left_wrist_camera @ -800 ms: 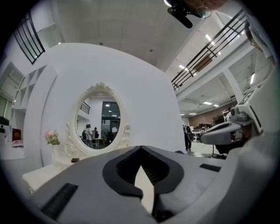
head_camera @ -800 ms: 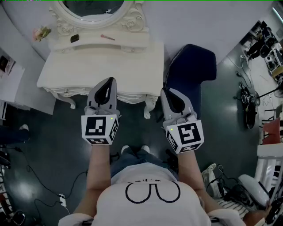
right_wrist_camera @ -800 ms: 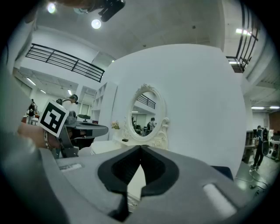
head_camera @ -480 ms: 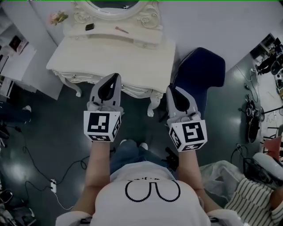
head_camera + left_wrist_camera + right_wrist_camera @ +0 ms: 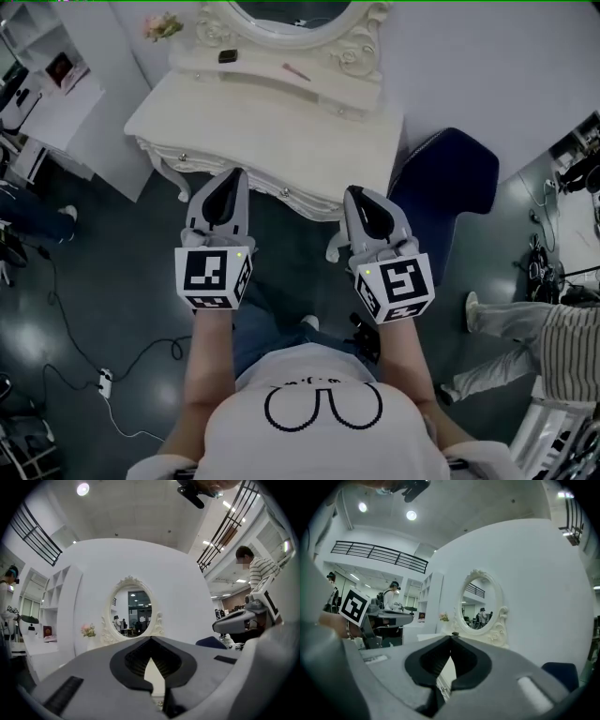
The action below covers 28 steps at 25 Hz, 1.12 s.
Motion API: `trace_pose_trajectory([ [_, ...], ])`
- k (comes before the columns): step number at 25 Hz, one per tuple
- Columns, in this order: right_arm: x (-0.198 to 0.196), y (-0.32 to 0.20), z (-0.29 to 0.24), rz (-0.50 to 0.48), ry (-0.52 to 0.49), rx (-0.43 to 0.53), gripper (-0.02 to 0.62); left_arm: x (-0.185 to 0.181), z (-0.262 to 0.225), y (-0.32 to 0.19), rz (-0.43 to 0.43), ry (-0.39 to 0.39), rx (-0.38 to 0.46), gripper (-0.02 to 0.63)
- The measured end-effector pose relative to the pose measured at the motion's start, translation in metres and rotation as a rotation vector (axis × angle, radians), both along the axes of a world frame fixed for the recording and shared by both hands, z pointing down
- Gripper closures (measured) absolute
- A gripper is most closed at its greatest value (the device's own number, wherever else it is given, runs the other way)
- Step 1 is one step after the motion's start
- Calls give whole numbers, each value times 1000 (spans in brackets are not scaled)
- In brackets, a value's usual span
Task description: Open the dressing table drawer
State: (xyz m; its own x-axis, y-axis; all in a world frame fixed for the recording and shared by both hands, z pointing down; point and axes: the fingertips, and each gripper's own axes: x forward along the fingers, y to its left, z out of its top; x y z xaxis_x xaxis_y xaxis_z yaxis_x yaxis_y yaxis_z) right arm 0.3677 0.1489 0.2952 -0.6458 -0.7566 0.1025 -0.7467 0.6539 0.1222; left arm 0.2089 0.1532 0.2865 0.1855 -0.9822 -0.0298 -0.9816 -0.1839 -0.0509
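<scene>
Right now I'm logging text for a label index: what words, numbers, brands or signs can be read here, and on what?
No text can be read outright.
On the white shirt: tiny lettering above the spectacles drawing, too small to read.
On the left gripper and right gripper: square black-and-white markers on their cubes, which are patterns, not letters.
On the framed card, upper left of the head view: too blurred to read.
</scene>
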Motion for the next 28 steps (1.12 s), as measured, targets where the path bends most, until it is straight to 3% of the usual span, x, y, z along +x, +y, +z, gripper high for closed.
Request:
trace_pose_trajectory([
  [11, -168, -51, 14, -81, 44, -24, 601, -182, 11, -47, -98, 51, -23, 609],
  [18, -269, -116, 12, -44, 21, -18, 601, -280, 12, -111, -57, 40, -22, 609],
  [23, -335, -143, 11, -25, 33, -12, 600, -332, 12, -142, 0, 47, -27, 609],
  [28, -370, -163, 24, -20, 64, -41, 600, -362, 31, -170, 21, 70, -65, 609],
])
